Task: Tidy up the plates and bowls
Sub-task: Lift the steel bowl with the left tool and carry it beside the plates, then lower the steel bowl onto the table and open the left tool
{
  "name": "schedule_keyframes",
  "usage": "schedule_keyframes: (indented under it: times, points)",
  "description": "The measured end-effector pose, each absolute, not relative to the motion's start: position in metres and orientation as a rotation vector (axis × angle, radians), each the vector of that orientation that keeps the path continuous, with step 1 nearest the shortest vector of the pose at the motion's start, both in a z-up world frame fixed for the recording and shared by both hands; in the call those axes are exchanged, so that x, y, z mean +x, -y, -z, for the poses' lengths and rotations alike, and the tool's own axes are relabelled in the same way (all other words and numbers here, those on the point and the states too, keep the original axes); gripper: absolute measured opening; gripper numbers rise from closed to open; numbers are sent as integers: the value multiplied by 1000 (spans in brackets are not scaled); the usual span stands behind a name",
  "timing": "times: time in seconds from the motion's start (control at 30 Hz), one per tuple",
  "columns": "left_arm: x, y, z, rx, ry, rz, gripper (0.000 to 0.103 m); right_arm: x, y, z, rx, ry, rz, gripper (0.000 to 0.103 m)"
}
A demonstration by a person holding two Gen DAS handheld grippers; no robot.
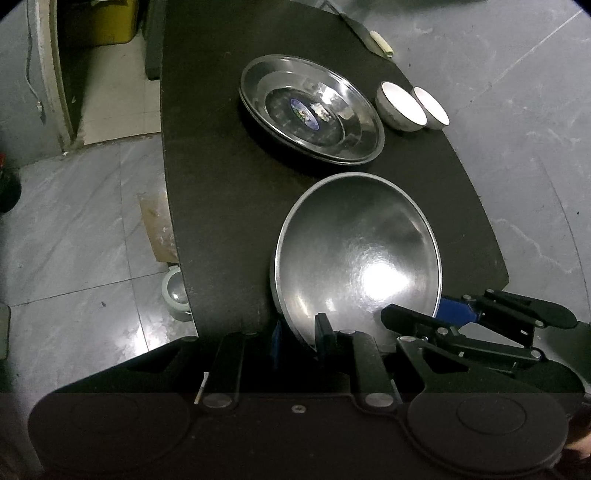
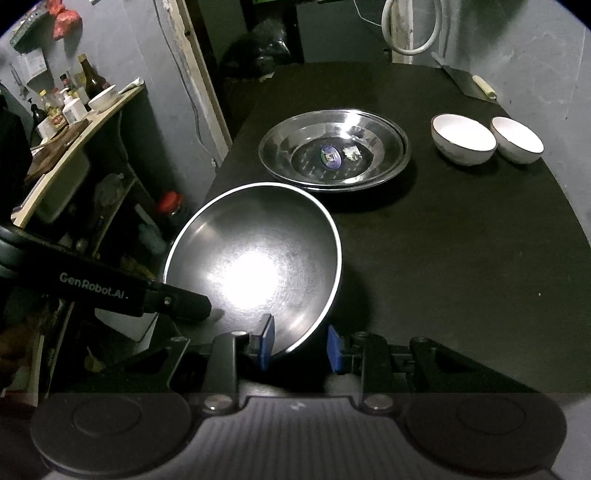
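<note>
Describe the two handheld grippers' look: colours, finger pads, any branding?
Both are matte black linkage grippers with silver pivot rivets and round raised discs on the body. The right gripper has blue finger pads. The left gripper carries white "GenRobot.AI" lettering on its side, seen from the right wrist. No cables visible.

From my left camera I see the dark table (image 1: 229,192) on a grey marbled tile floor (image 1: 85,221), with a roll of tape (image 1: 176,295) lying on the floor just beside the table's edge. A knife (image 1: 369,35) lies at the table's far end. My right camera shows a wooden shelf (image 2: 79,127) to the left crowded with bottles (image 2: 74,99), and a white hose (image 2: 412,27) looped on the wall behind.
</note>
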State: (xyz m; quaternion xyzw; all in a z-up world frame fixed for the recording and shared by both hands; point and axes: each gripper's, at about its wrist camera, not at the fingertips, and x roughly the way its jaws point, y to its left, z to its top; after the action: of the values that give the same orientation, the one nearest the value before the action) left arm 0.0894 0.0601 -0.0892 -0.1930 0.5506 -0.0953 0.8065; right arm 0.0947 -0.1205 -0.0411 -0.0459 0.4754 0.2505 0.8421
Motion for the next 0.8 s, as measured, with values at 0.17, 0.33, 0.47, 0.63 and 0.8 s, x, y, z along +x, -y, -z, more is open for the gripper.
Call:
schedule_keyframes:
  times: [0.17,0.33,0.47,0.63,0.8]
  points:
    - [93,-59,91,-412,-1189,208,20,97,121,42,-87,-1016,-523,33]
    - [97,-59,92,-412,-1191,212,21,100,122,41,-83,-1019,-510,33]
    - [97,-60,91,-413,-1187,217,22,102,122,41,-77,-1014,-500,35]
    - [95,-62,83,-380,-1155,183,33,105,127,36,-63,-992,-467,40]
    - [92,-70,72,-384,-1115,144,56,108,137,30,-47,-960,-426,54]
